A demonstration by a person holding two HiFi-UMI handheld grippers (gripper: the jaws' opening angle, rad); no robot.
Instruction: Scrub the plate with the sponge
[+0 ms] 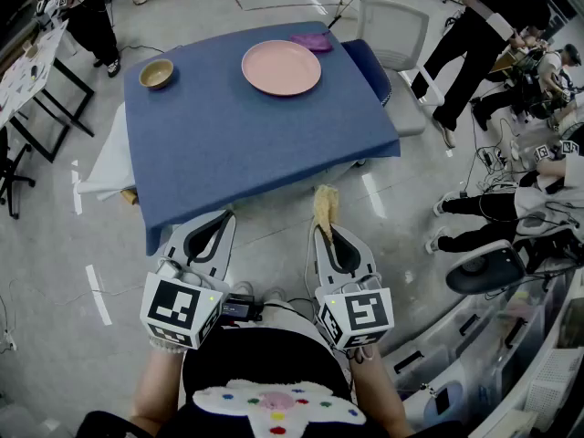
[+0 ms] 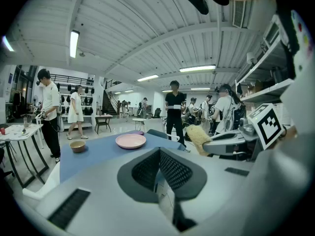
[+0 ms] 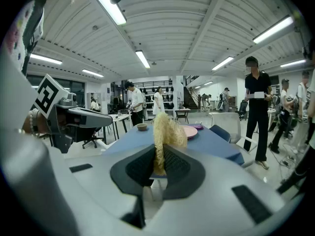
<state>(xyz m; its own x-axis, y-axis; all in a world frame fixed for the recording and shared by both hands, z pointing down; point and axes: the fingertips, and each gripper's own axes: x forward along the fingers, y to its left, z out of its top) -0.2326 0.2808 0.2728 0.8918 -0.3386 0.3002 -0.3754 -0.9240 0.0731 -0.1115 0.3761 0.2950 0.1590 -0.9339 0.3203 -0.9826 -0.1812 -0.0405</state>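
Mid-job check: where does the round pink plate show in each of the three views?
Head view: the round pink plate is at top centre, on the blue tablecloth.
Left gripper view: the plate is left of centre, beyond the jaws.
Right gripper view: the plate is just right of centre, partly hidden behind the yellow sponge clamped in the jaws.
Shared landmark: the small tan bowl, left of the plate in every view.

The sponge (image 3: 166,128) looks coarse and fibrous (rather like loofah), while the plate (image 1: 281,67) is smooth with a soft sheen. The tablecloth (image 1: 237,144) is matt woven cloth. The right gripper (image 3: 158,156) is matt plastic with ribbed pads (image 3: 178,166).
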